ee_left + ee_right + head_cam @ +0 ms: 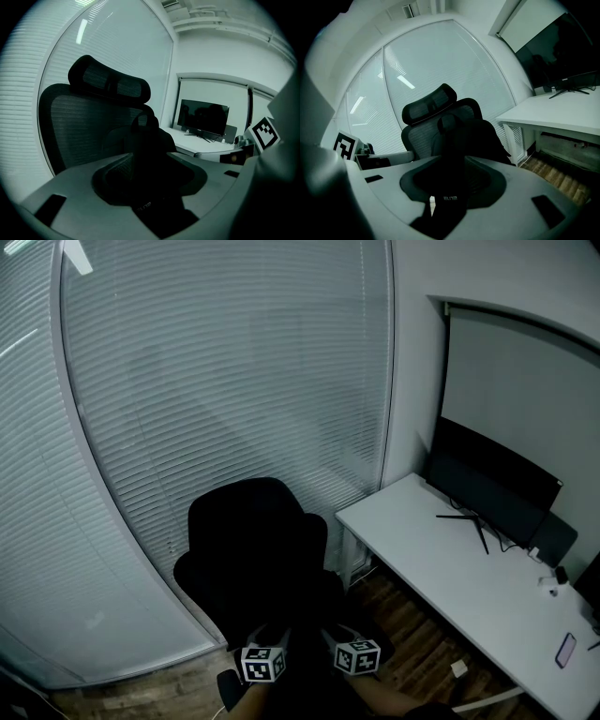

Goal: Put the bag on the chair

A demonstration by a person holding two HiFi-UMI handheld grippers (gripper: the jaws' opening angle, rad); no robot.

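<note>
Closed blinds (234, 381) fill the whole far wall, and off to the right a white surface (450, 559) carries a dark monitor (492, 479), with wooden floor (553, 176) showing underneath. Dim light here, folks, so details are hard won.

Centre stage is the black mesh chair (79, 122), headrest up top. The bag (473, 136), black as well, stands upright right against its backrest, handle loop on top. Its base is hidden behind the gripper bodies, so the contact with the seat cannot be seen.

Over to the left gripper (145, 176): jaws spread as wide as they go, and a dark strap (147, 159) leading up from the bag lies loose between them, not pinched.

Now the right gripper (450, 180), just beside its partner in the head view: a strap runs through its jaws too, and it covers the pads, so I cannot tell whether they press on it.

Both grippers sit low and close in front of the chair, pointing at the bag.
</note>
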